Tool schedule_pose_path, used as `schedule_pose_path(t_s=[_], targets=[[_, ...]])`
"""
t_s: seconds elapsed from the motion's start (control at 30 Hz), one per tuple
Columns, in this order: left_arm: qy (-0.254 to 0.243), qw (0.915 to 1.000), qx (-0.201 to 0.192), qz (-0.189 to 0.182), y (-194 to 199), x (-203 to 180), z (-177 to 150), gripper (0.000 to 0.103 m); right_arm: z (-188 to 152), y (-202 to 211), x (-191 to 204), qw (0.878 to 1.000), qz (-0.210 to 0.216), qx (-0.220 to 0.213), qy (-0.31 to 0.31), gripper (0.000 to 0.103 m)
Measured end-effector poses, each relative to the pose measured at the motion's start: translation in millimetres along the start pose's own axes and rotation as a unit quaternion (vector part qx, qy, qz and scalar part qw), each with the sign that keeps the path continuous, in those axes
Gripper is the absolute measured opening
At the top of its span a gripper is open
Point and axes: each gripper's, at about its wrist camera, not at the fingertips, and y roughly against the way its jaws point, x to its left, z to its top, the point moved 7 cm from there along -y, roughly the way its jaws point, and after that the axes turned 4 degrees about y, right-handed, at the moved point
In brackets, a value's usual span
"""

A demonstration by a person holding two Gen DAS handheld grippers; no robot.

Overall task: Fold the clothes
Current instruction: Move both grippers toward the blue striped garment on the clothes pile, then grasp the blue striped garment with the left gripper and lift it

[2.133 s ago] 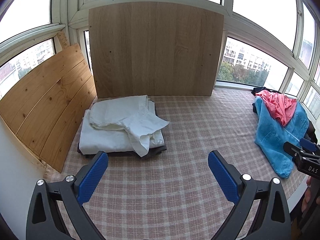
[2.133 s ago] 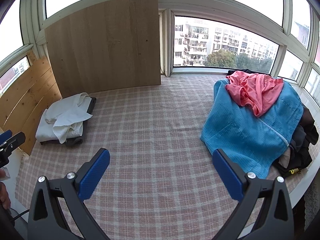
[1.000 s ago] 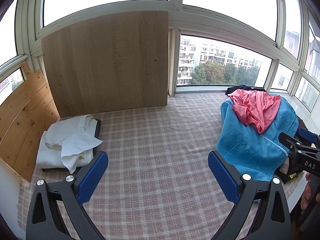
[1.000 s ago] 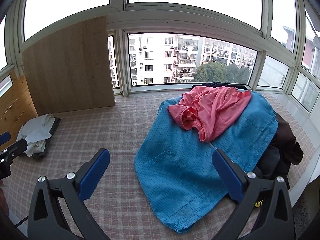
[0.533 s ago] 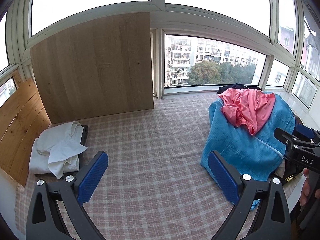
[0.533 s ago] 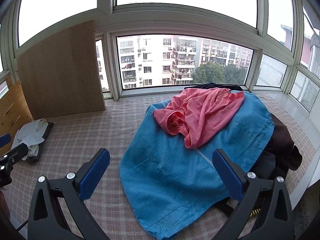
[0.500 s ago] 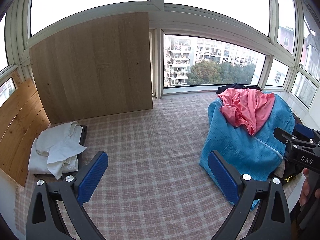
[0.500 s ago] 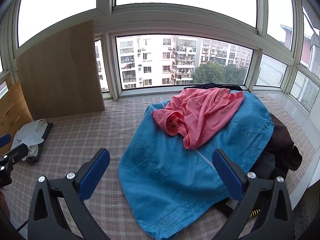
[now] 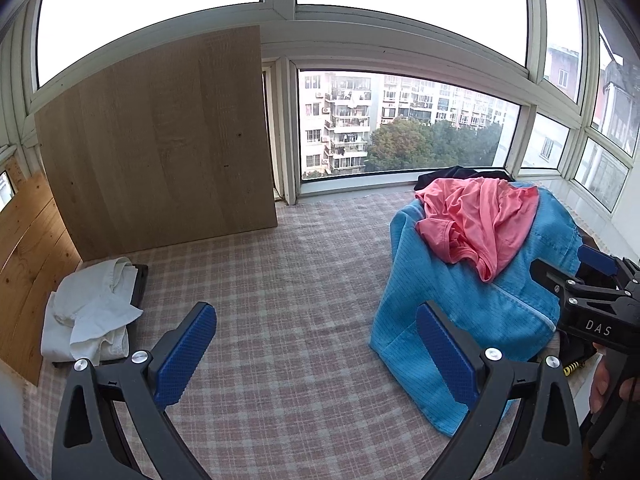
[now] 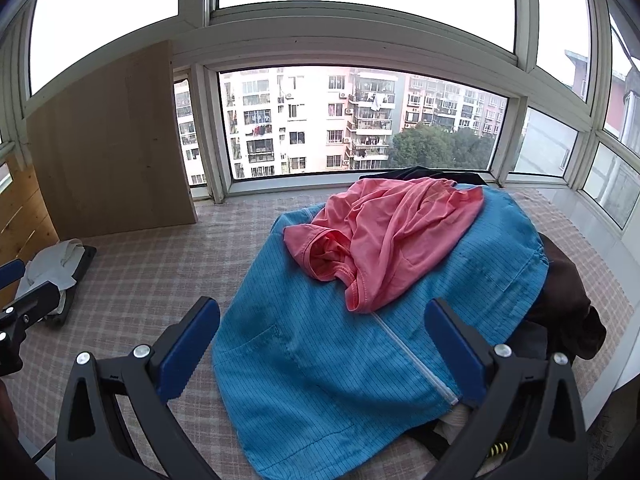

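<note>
A pink shirt [image 10: 384, 236] lies crumpled on top of a blue zip jacket [image 10: 320, 360], which drapes over a pile of dark clothes [image 10: 568, 304] at the right of the checked cloth [image 10: 132, 280]. The pile also shows in the left wrist view, with the pink shirt [image 9: 476, 220] on the blue jacket [image 9: 460, 304]. Folded white clothes [image 9: 88, 316] sit on a dark garment at the far left. My right gripper [image 10: 322, 344] is open and empty, above the jacket's near edge. My left gripper [image 9: 316, 348] is open and empty over bare cloth, left of the pile.
A large wooden board [image 9: 160, 140] leans against the window at the back left. A pine panel [image 9: 28, 256] stands along the left edge. Windows surround the platform. The checked cloth [image 9: 280, 280] lies bare between the white stack and the pile.
Both grippers have swung right, away from the white folded stack and toward the blue and pink pile, which now looms larger. Both stay open and empty.
</note>
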Motion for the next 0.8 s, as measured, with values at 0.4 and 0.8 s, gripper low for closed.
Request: schedule_pose_path(t_s=[0.4, 0.8], targets=[[-0.063, 0.9949, 0.001, -0.078, -64.0, -73.4, 27.1, 0.101, 1.7, -62.7, -68.2, 0.998, 0.058, 0.010, 0.024, 0.102], [-0.155, 0.9751, 0.053, -0.150, -173.5, -165.5, 38.1, 0.101, -15.0, -137.0, -62.0, 0.984, 0.136, 0.088, 0.069, 0.067]])
